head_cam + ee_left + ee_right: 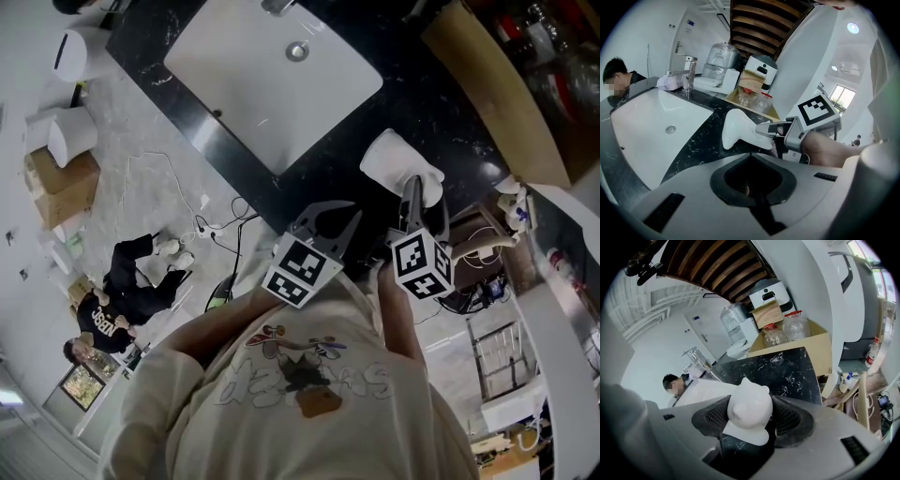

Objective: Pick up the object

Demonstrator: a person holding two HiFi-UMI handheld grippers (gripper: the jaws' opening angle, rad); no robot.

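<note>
Shirt: cream with a print, nearest to the head camera, below both grippers.
Left gripper: jaws together at the tips, so only the hollow between the pads is open, with nothing in it; hangs just beside the right one and takes no part in the grasp.
Right gripper: jaws closed part way on the white object, one pad on each side; grip looks centred.
White object: smooth, with a rounded head, two small bumps and a flat base; sits between the right jaws, over the dark counter, beside the sink.
Contact with counter: hard to tell; in the left gripper view, seems just free of the surface, with a shadow under it.
Counter: black stone with white veins.
Sink: white, with nothing in it, to the left of the object; faucet at its far rim.
Farther back: cardboard box with clear bottles, at the far end of the counter.
Done, as judged: reach and grasp.
Left, as judged: raise the object well clear and hold it steady; probably little more.
</note>
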